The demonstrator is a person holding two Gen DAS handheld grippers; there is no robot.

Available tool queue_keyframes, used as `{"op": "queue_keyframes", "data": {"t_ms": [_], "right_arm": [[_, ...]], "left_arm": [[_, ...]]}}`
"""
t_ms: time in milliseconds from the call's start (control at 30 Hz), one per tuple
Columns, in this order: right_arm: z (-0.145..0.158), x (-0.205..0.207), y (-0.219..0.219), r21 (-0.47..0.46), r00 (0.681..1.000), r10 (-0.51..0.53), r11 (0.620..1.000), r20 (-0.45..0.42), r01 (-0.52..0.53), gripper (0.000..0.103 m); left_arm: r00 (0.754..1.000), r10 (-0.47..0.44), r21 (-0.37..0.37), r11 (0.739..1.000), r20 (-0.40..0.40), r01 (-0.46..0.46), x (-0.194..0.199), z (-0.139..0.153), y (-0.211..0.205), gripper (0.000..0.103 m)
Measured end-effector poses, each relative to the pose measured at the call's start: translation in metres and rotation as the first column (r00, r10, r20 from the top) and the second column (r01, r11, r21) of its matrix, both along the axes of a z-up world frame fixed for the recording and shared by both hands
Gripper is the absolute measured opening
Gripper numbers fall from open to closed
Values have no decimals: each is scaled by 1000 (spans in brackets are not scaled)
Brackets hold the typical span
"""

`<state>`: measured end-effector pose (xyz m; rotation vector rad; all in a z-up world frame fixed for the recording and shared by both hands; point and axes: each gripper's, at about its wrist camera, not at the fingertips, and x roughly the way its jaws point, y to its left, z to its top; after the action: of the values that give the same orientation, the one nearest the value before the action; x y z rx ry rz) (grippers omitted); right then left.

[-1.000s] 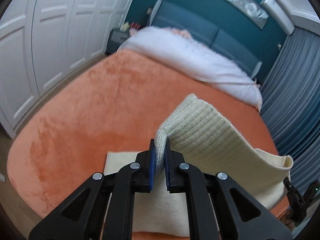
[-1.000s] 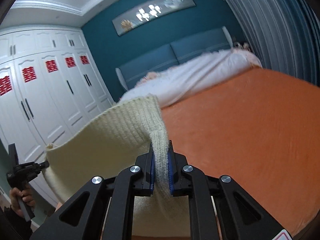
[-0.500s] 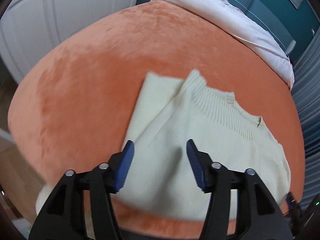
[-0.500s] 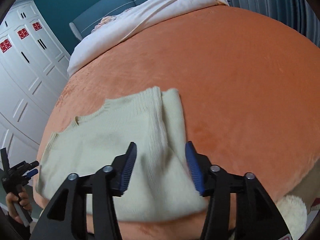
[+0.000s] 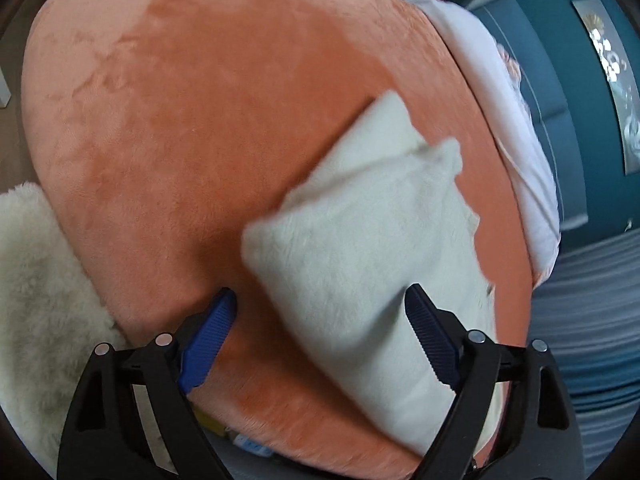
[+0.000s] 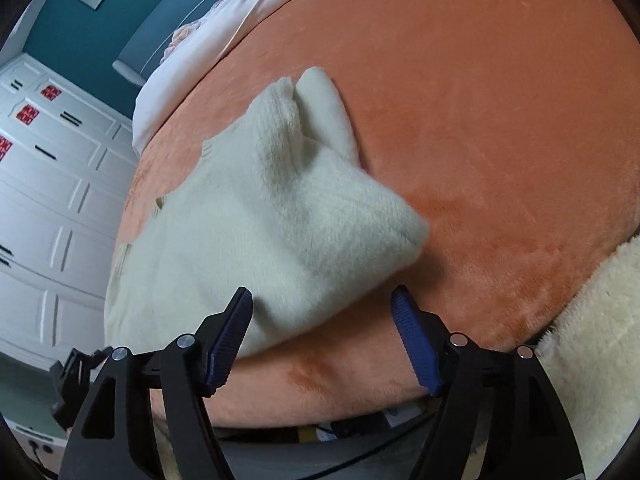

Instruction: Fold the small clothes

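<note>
A cream knitted sweater [image 5: 372,248] lies partly folded on the orange bed cover [image 5: 192,120]. It also shows in the right wrist view [image 6: 260,224] with a folded corner pointing right. My left gripper [image 5: 320,336] is open and empty, held above the sweater's near left corner. My right gripper [image 6: 324,332] is open and empty, above the sweater's near right edge. Neither gripper touches the cloth.
A fluffy cream rug [image 5: 36,300] lies on the floor by the bed's foot, also in the right wrist view [image 6: 600,352]. A white duvet [image 5: 512,128] covers the bed's head end. White wardrobe doors [image 6: 48,200] stand along the left.
Both grippers let go of the sweater's edge, opened wide and pulled back toward the foot of the bed. The sweater dropped flat onto the cover, folded over itself.
</note>
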<state>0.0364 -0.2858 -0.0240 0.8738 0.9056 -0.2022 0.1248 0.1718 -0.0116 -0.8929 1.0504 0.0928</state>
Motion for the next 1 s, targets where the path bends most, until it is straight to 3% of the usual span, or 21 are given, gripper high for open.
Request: {"op": "queue_keyframes", "data": {"t_ms": [33,67,100,133,167,300,367,433,533,600,667,700,733,800,833,933,1000], "right_arm": [[-2,4,-4,25,1000,-20,1000,7,20,71],[-5,9,-6,56,1000,-28,998,8,27,65],[-4,12,-8,74,1000,-21,997,15,19,27],[0,16,-9,80,1000,-3,997,17,1,11],[11,13,-11,93,999,-10,996,49,5,11],[68,-15,-10,73,987,7,997,158,-19,9],[81,-35,-8,25,989,32,999,145,-36,9],[74,-56,-6,-25,996,62,998,71,-61,9],[29,-76,0,-85,982,119,988,-147,-132,11],[18,-86,1,-97,972,85,989,-221,-108,13],[35,-99,-7,-122,987,15,992,-160,-35,19],[47,-104,-12,-167,990,-23,986,-140,0,35],[59,-105,-15,-213,993,-41,977,-108,18,42],[78,-96,-20,-271,999,-4,962,-48,-9,47],[84,-85,-20,-287,999,24,957,-35,-33,47],[83,-43,-23,-301,996,86,950,-18,-88,63],[71,-13,-20,-310,993,112,944,-29,-115,64]], "left_arm": [[1000,-10,6,1000,10,10,3,3,-1,61],[999,-31,13,999,6,31,7,6,-3,41],[999,-42,34,999,-3,42,9,11,-5,25],[998,-59,52,997,-5,59,9,18,-5,17],[996,-88,60,994,2,88,7,27,-6,11],[984,-175,94,981,25,172,-18,61,0,9],[978,-211,103,972,-8,210,-36,64,3,9],[967,-244,132,959,-68,251,-58,54,1,9],[942,-293,205,924,-161,322,-83,23,-6,11],[950,-273,270,913,-154,306,-95,23,-5,13],[962,-258,318,908,-84,272,-101,44,-3,16],[965,-260,349,902,-35,255,-101,59,-3,27],[965,-263,382,893,12,239,-98,74,-3,34],[956,-283,437,872,76,223,-86,94,-8,68],[952,-291,448,866,91,222,-74,99,-12,72],[936,-330,419,872,124,252,-30,92,-22,76],[934,-348,368,881,79,297,3,71,-29,77]]}}
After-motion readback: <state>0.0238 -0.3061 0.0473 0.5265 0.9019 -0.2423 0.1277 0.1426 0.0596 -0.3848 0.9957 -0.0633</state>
